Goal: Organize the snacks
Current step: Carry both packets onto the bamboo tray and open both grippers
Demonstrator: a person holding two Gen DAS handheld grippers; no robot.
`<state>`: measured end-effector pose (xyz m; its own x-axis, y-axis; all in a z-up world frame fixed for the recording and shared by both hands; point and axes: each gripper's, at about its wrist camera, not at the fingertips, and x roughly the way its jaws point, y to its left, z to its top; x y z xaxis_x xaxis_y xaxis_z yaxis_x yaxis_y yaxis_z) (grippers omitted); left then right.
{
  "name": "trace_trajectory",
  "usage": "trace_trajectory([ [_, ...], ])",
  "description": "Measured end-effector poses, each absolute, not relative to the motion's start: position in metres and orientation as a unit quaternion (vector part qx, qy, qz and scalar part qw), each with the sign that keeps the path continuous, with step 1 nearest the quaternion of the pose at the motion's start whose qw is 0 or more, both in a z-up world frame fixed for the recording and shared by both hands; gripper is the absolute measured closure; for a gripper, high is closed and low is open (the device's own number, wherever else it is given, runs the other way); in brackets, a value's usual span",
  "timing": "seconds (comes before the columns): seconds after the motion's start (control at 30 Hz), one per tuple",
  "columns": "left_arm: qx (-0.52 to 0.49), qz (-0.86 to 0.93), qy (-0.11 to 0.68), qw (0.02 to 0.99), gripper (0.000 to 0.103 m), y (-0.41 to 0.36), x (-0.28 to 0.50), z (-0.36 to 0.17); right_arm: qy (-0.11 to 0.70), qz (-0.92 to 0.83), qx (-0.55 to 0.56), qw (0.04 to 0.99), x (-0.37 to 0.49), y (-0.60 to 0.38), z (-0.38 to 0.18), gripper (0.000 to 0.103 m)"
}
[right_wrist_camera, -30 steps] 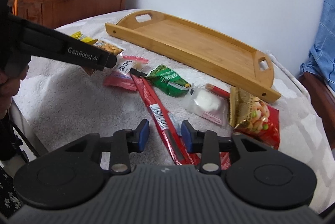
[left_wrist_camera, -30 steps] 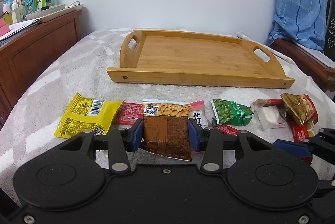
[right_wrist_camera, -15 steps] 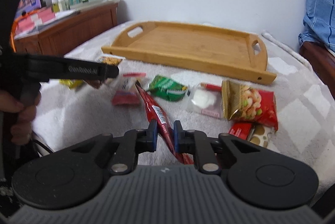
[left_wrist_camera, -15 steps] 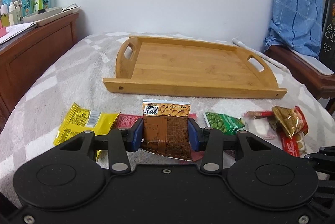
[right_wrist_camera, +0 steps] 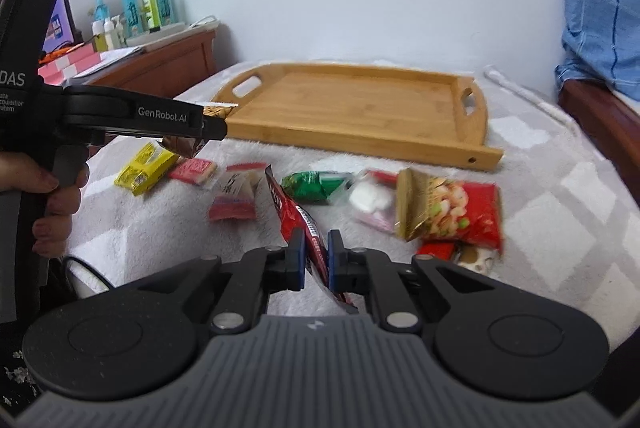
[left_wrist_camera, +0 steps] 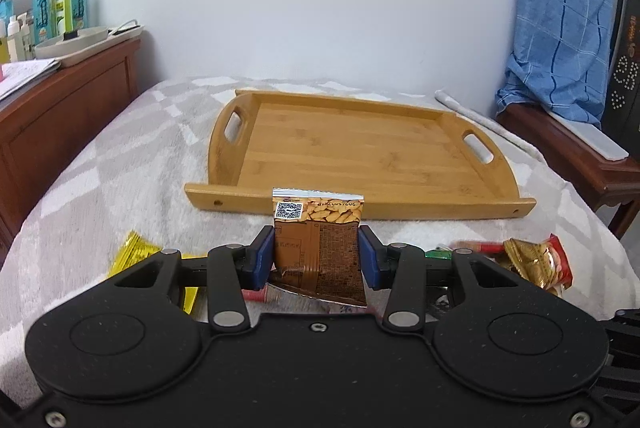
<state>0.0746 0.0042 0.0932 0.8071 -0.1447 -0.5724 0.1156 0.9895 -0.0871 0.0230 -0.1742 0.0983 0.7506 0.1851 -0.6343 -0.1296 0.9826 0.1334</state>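
Both grippers have come up off the blanket since a second ago: the left gripper [left_wrist_camera: 316, 255] now carries the brown almond packet [left_wrist_camera: 319, 244] clear of the other snacks, and the right gripper [right_wrist_camera: 316, 256], which stood spread around the long red packet [right_wrist_camera: 298, 218], has clamped onto it and lifted its near end

Left pads [left_wrist_camera: 264, 257] pinch the almond packet by its side edges, the packet upright with its QR label at the top, level in the view with the near rim of the wooden tray [left_wrist_camera: 360, 206]. Seen from the right wrist, the same packet hangs under the black left tool, above the yellow packet [right_wrist_camera: 145, 168] near the left edge of the blanket [right_wrist_camera: 560, 228], with a person's hand [right_wrist_camera: 48, 204] on the tool's grip

Right jaws are pressed nearly together on the red packet, which slants up and away from them toward the middle of the blanket

On the blanket in front of the tray lie a pink packet [right_wrist_camera: 194, 170], a green packet [right_wrist_camera: 312, 186], a clear bag with something white inside [right_wrist_camera: 370, 198] and a red and gold nut bag [right_wrist_camera: 448, 210], in a loose row from left to right. Nothing lies in the tray, which sits toward the far edge of the blanket
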Motion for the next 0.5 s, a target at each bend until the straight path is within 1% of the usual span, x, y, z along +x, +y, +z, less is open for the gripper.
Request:
trace_trajectory([
  [0.13,-0.017,-0.075,0.295,0.952,0.062,-0.004,0.078,0.102,0.344,0.069,0.038,0.936,0.021,-0.183,0.099,0.090],
  [0.2,-0.019,-0.081,0.292,0.953,0.062,-0.007,0.079,0.106,0.345,0.058,0.041,0.936,0.018,-0.187,0.096,0.094],
  [0.23,-0.019,-0.083,0.291,0.953,0.062,-0.008,0.079,0.109,0.343,0.056,0.045,0.936,0.016,-0.189,0.097,0.094],
  [0.5,-0.011,-0.093,0.281,0.955,0.062,-0.014,0.081,0.124,0.307,0.041,0.073,0.948,0.015,-0.202,0.117,0.094],
])
